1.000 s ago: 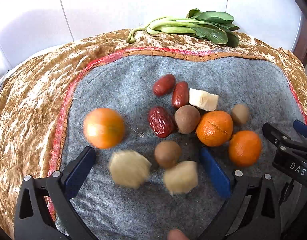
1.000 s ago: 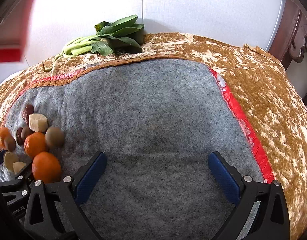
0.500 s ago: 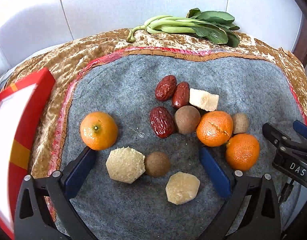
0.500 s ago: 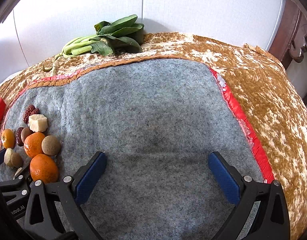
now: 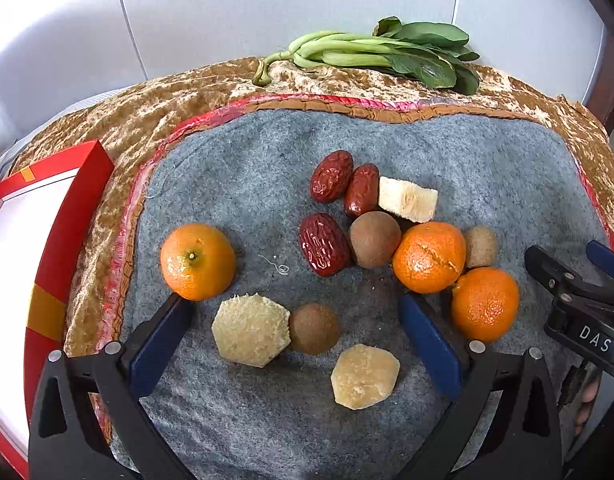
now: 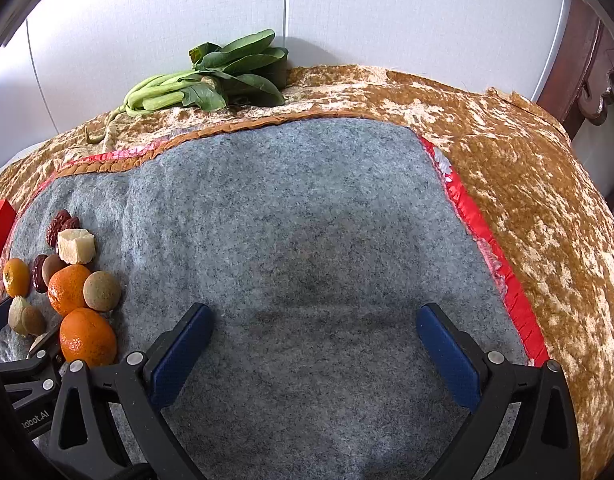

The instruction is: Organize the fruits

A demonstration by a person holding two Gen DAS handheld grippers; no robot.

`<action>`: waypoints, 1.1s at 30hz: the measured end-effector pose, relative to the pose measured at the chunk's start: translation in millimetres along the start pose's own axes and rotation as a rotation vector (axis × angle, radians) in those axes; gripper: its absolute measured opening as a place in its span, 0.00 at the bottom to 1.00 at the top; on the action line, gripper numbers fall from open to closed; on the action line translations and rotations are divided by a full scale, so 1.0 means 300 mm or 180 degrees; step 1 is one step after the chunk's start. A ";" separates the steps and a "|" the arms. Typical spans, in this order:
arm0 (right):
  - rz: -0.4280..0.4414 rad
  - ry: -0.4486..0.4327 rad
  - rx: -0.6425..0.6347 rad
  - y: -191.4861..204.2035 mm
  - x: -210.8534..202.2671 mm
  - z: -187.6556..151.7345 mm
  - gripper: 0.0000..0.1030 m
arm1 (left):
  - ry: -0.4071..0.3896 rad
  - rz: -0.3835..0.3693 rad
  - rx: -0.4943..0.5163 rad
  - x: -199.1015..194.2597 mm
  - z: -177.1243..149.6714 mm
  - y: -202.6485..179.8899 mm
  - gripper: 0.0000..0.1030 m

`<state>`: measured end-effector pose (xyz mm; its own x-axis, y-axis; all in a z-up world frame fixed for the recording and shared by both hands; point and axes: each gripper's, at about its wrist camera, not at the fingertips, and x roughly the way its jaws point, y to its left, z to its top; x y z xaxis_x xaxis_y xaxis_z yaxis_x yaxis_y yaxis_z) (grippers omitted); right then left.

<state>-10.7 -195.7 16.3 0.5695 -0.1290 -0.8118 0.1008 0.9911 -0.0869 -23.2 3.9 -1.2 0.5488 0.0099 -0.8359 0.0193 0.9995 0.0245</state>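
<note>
- The left claw (image 5: 293, 330) is spread wide and pinches nothing; it hangs low over the near part of a grey felt mat (image 5: 487, 168) laid on a brown-gold velvet cloth (image 5: 155, 120).
- Between its blue fingers (image 5: 159, 344) lie a pale peeled chunk (image 5: 249, 330) touching a small brown round fruit (image 5: 314, 329), and a second pale chunk (image 5: 365, 376) nearer the camera.
- A mandarin (image 5: 198, 261) sits apart on the left, just beyond the left fingertip.
- Farther back, three red dates (image 5: 331, 176) cluster with a cut white wedge (image 5: 407, 199) and a larger brown fruit (image 5: 374, 239).
- Two more mandarins (image 5: 429, 257) touch one another on the right, with another small brown fruit (image 5: 481, 246) just behind them.
- A red box with a white inside (image 5: 47, 240) lies at the left edge, on the velvet cloth.
- A bunch of leafy greens (image 5: 387, 54) lies at the far edge of the cloth, against a white panelled wall (image 5: 267, 8).
- The right claw (image 6: 313, 346) is also spread and empty, over bare felt (image 6: 307, 220); the fruit pile (image 6: 69, 288) is well off to its left.
</note>
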 end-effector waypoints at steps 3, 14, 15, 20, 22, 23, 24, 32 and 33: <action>-0.0014 0.0000 -0.0007 0.000 0.001 0.005 0.99 | -0.0002 0.0006 0.0015 0.000 -0.007 0.002 1.00; 0.0485 0.0205 0.0290 -0.047 -0.126 0.088 0.98 | -0.0265 -0.0191 0.0561 -0.234 -0.047 0.171 1.00; 0.0649 0.0216 0.0355 -0.046 -0.149 0.098 0.98 | -0.0285 -0.0174 0.0622 -0.247 -0.057 0.199 1.00; 0.1321 0.0534 0.0423 0.060 -0.197 0.129 0.98 | -0.0256 -0.0059 0.0851 -0.241 -0.069 0.242 1.00; 0.1343 0.0605 0.0322 0.126 -0.211 0.125 0.98 | -0.0220 -0.0204 0.0966 -0.239 -0.055 0.224 1.00; 0.1348 0.0632 0.0283 0.148 -0.212 0.125 0.97 | -0.0200 -0.0268 0.0993 -0.240 -0.052 0.213 1.00; 0.1351 0.0653 0.0241 0.174 -0.210 0.123 0.97 | -0.0181 -0.0307 0.1012 -0.237 -0.045 0.200 1.00; 0.1343 0.0955 0.0367 0.172 -0.149 0.105 0.91 | 0.0181 -0.0570 0.0907 -0.149 -0.011 0.153 0.75; 0.1374 0.0992 0.0423 0.163 -0.141 0.101 0.90 | 0.0225 -0.0590 0.0923 -0.137 -0.009 0.143 0.72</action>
<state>-5.3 -142.9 64.0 0.3154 0.3243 -0.8918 0.0251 0.9366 0.3495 -47.2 46.5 32.6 0.4546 -0.1586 -0.8764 0.3553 0.9346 0.0151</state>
